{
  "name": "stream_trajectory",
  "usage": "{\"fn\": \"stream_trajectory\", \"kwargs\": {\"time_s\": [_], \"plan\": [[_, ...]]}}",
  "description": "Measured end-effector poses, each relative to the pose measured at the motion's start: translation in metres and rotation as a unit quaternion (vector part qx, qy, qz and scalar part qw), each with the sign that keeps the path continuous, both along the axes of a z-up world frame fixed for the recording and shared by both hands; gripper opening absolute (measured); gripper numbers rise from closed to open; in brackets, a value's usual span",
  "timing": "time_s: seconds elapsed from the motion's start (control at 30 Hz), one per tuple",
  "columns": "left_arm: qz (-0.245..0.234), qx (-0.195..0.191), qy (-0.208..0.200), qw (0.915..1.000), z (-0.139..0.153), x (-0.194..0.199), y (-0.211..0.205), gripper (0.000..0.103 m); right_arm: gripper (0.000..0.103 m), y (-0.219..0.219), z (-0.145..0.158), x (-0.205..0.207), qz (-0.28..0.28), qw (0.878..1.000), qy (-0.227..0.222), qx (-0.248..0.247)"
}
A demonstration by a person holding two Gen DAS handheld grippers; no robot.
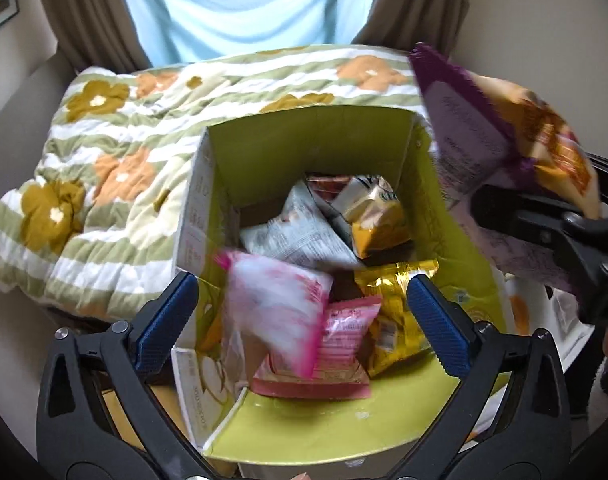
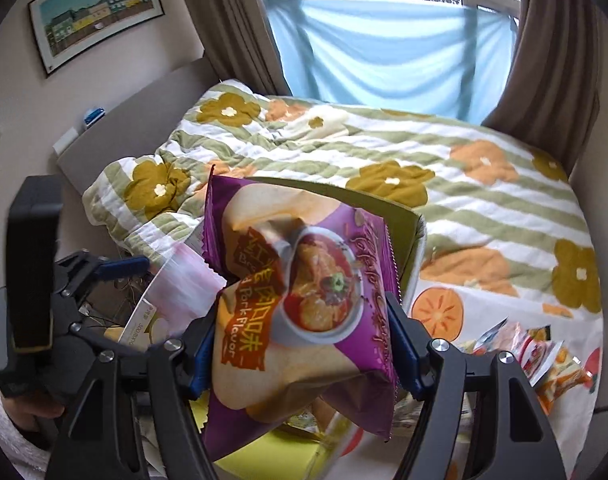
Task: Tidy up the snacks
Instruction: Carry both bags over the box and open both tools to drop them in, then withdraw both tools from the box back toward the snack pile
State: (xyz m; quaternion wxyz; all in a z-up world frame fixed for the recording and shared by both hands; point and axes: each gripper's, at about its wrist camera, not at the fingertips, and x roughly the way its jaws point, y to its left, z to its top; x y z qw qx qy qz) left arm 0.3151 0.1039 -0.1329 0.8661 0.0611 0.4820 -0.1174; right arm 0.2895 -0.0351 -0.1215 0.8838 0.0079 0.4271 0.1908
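Note:
An open cardboard box (image 1: pixel 304 140) with a green inside stands against the bed and holds several snack packs. My left gripper (image 1: pixel 304 312) is open right above it. A blurred pink-and-white pack (image 1: pixel 271 304) hangs free between the fingers over the box, touching neither pad. My right gripper (image 2: pixel 304 340) is shut on a purple chips bag (image 2: pixel 304 300) and holds it over the box's right side; the bag also shows in the left wrist view (image 1: pixel 504 132). The left gripper shows in the right wrist view (image 2: pixel 103 272) at the left.
A floral quilt (image 2: pixel 464 184) covers the bed behind the box. Several small snack packs (image 2: pixel 532 352) lie on the fruit-print sheet at the right. Curtains (image 2: pixel 544 60) and a blue cloth (image 2: pixel 384 48) hang at the window. A picture (image 2: pixel 95 12) hangs on the left wall.

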Motion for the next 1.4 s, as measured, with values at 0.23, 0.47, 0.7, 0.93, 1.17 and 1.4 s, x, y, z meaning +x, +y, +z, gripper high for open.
{"fn": "stream_trajectory", "kwargs": {"time_s": [0.23, 0.47, 0.7, 0.93, 1.17, 1.4], "plan": [[0.040, -0.021, 0.020, 0.9988, -0.006, -0.019, 0.015, 0.103, 0.067, 0.008, -0.006, 0.003, 0.006, 1.000, 0.017, 0.020], [0.077, -0.006, 0.016, 0.9969, -0.001, -0.035, 0.024, 0.103, 0.069, 0.018, -0.012, 0.004, 0.024, 0.999, 0.020, 0.025], [0.114, -0.001, -0.006, 0.9934, 0.012, -0.044, 0.038, 0.103, 0.090, 0.021, -0.016, 0.005, 0.045, 0.998, 0.016, 0.045], [0.123, -0.011, -0.010, 0.9924, 0.015, -0.058, 0.038, 0.103, 0.094, 0.016, -0.012, -0.013, 0.042, 0.997, -0.010, 0.063], [0.123, -0.020, -0.025, 0.9919, 0.027, -0.068, 0.042, 0.103, 0.094, 0.014, -0.004, -0.024, 0.037, 0.998, -0.011, 0.047], [0.084, -0.022, -0.060, 0.9944, 0.050, -0.077, 0.033, 0.103, 0.094, 0.010, 0.018, -0.050, 0.009, 0.999, -0.046, 0.023]]}}
